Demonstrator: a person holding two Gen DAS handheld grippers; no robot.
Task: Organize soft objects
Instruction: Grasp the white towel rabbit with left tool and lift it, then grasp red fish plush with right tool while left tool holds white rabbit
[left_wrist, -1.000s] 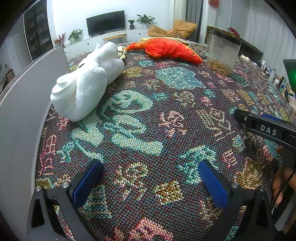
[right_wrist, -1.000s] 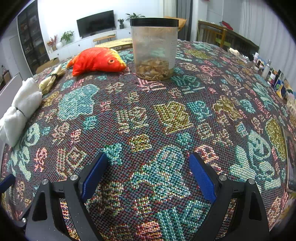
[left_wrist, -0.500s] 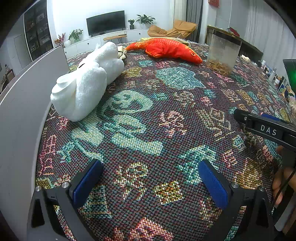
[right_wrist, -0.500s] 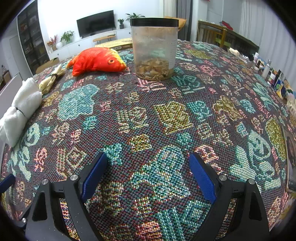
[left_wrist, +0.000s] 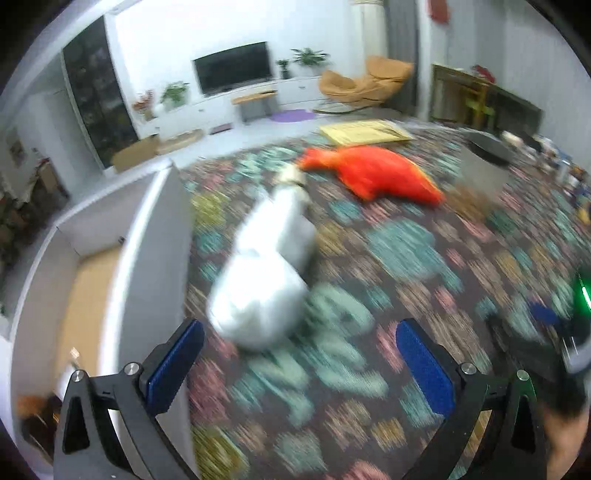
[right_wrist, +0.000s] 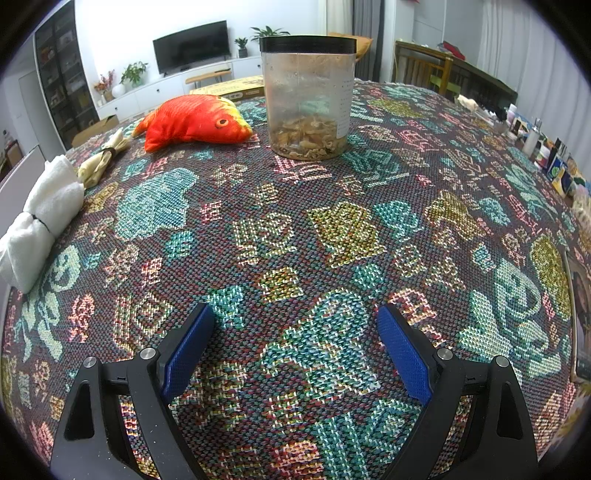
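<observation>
Towel (left_wrist: 266, 273) roll sits just ahead of left gripper (left_wrist: 299, 354), fingers apart, empty; only this blurred view shows the box (left_wrist: 147, 258) beside it. Right gripper (right_wrist: 295, 347), fingers apart too, sees jar (right_wrist: 308, 99) beyond fish (right_wrist: 192, 120).

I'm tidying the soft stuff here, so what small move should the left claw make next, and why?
Probably ease the left claw forward around the near end of the white rolled towel. Its jaws are open and empty, the towel lies just ahead of them, beside the white bin.
</observation>
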